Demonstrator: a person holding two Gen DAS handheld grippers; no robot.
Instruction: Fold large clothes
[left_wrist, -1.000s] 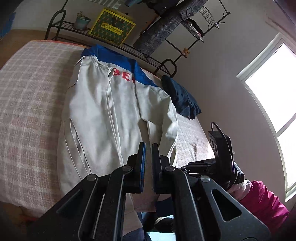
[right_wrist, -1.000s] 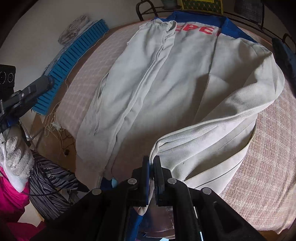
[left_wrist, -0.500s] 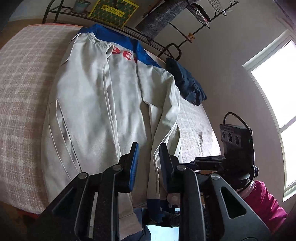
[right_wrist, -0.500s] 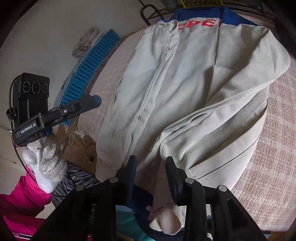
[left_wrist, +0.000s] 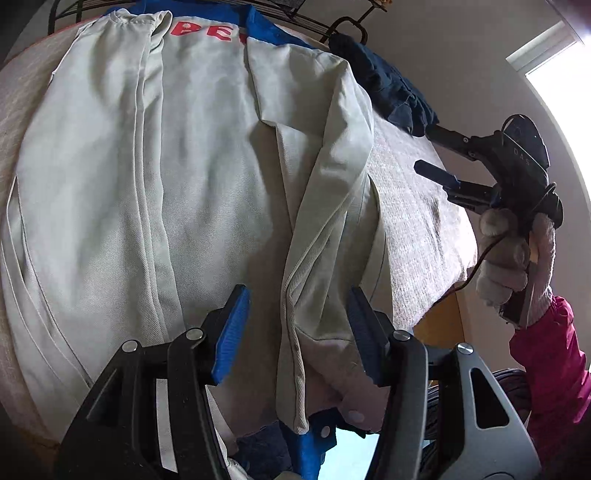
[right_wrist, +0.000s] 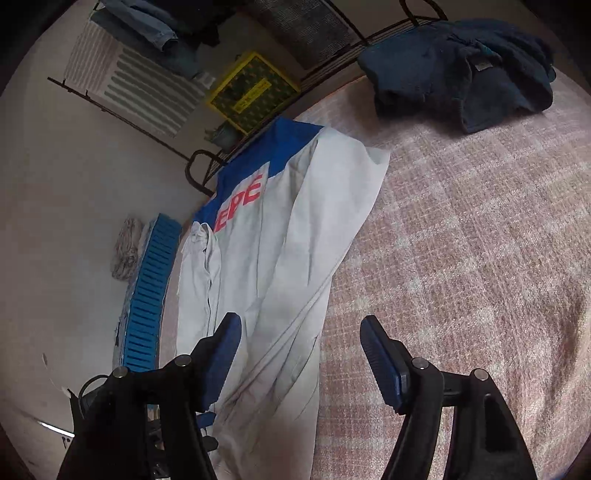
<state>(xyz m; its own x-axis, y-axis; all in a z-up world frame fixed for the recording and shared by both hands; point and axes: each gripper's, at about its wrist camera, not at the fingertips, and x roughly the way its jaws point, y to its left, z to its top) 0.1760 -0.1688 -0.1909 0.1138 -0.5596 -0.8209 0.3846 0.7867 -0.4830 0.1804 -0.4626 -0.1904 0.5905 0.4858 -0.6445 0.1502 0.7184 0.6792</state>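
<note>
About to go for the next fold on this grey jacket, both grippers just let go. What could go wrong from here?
1. The folded-in sleeve ends at the bed's near edge, cuff hanging over; it could slide off and undo the fold.
2. The left gripper, jaws just opened, straddles that sleeve; moving away low might snag it.
3. The navy garment lies near the jacket; the right gripper, open over the bedcover, could catch it.

Both sets of fingers are opening: left gripper is letting go of the folded sleeve (fabric between, pads clear). Right gripper is swinging off the jacket toward the bed, gap empty.
</note>
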